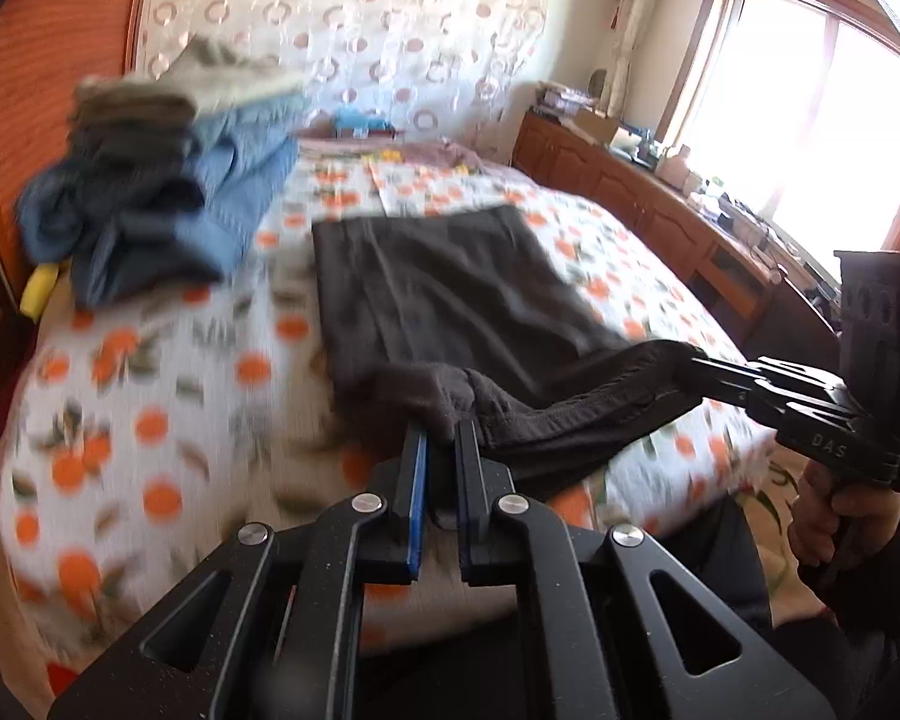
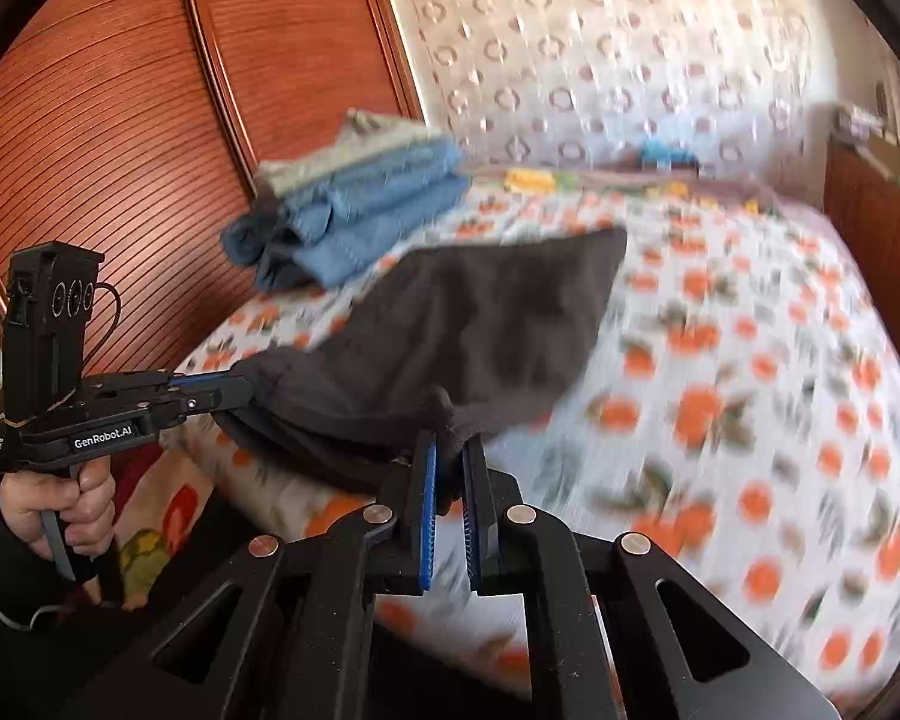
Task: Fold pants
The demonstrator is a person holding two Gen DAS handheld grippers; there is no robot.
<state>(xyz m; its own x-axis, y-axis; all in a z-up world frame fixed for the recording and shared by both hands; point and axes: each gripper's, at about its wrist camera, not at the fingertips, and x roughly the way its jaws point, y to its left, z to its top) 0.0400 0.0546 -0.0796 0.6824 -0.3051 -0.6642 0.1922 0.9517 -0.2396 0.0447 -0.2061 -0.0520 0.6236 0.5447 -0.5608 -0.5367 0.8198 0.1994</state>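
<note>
Dark pants spread flat on the bed, far end at twelve o'clock, near edge raised off the orange-printed sheet. Left gripper clamped on one near corner of the fabric, blue pads pinched together on a bunched fold. Right gripper likewise closed on the other near corner, out at three o'clock in the left wrist view. Both corners gripped level, probably to keep the edge taut and straight for carrying over toward the far end as a clean half fold. Stack of folded blue and grey clothes at ten o'clock, well apart from the pants. Motion blur heavy, so exact bite depth on the cloth hard to tell.
</note>
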